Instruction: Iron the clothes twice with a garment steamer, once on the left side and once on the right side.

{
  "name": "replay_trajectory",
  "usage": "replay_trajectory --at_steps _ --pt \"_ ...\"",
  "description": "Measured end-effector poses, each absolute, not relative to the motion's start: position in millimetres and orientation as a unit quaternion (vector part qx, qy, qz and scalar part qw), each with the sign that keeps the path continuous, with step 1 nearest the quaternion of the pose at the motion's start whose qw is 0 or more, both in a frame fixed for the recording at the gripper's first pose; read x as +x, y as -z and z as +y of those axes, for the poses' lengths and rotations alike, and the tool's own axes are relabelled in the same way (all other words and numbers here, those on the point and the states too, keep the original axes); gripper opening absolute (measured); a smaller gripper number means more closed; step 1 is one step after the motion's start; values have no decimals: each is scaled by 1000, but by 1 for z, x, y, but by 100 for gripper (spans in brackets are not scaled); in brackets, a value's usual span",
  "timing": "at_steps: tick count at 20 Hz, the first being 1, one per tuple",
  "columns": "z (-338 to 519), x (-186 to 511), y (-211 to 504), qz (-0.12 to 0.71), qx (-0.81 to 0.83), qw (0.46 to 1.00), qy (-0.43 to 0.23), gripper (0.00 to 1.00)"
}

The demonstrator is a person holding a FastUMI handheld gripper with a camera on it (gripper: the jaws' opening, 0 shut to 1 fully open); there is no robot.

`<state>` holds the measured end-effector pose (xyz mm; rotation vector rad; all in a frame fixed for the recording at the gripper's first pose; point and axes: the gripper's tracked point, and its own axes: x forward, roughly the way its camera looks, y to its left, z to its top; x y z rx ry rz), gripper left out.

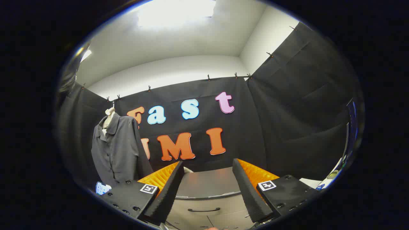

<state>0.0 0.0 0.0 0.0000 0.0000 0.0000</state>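
Gripper view shows the gripper point(207, 185) with its fingers point(166, 191) spread wide apart, nothing between them. Just ahead and below sits a grey cabinet point(207, 204) with a dark drawer handle point(204, 210). Farther off, beyond the left finger, a dark grey shirt point(116, 150) hangs on a pale mannequin form point(109, 112) against the booth's black cloth wall point(287, 127).

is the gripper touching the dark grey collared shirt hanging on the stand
Apart. The gripper view shows the gripper open, nothing between its fingers, and the dark grey collared shirt hanging well beyond them, off to one side.
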Motion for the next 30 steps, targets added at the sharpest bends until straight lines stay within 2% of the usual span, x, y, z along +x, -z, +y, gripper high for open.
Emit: replay_trajectory --at_steps 17,30 --pt "-3 5 9 1 -76 997 0 98" --pt "0 15 19 11 -76 997 -1 98"
